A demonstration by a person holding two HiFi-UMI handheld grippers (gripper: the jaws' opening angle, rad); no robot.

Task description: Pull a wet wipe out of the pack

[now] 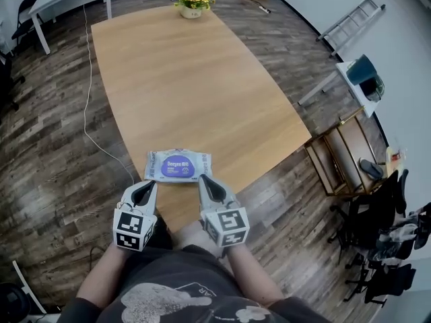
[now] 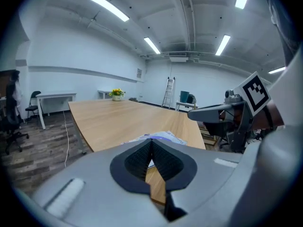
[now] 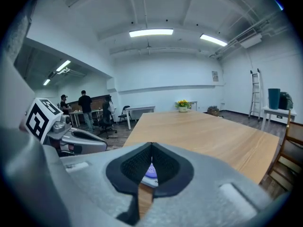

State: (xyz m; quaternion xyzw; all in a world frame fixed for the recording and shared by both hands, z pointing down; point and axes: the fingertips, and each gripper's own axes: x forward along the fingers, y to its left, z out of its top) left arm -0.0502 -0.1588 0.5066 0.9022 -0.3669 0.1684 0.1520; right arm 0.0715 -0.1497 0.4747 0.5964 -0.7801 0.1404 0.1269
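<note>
A white wet wipe pack (image 1: 178, 165) with a purple label lies flat near the near edge of the wooden table (image 1: 188, 79). My left gripper (image 1: 151, 184) hovers just short of the pack's left corner, jaws shut with nothing between them. My right gripper (image 1: 204, 180) sits at the pack's right corner, also shut and empty. In the left gripper view the shut jaws (image 2: 151, 143) point at the pack (image 2: 165, 137) just beyond them. In the right gripper view the pack (image 3: 150, 171) shows through the slit below the shut jaws (image 3: 151, 148).
A pot of yellow flowers (image 1: 192, 4) stands at the table's far end. A wooden chair (image 1: 342, 155) is to the right, office chairs (image 1: 384, 234) beyond it, a ladder (image 1: 350, 17) by the wall. A cable (image 1: 87, 113) runs over the floor at left. People (image 3: 85, 109) stand far off.
</note>
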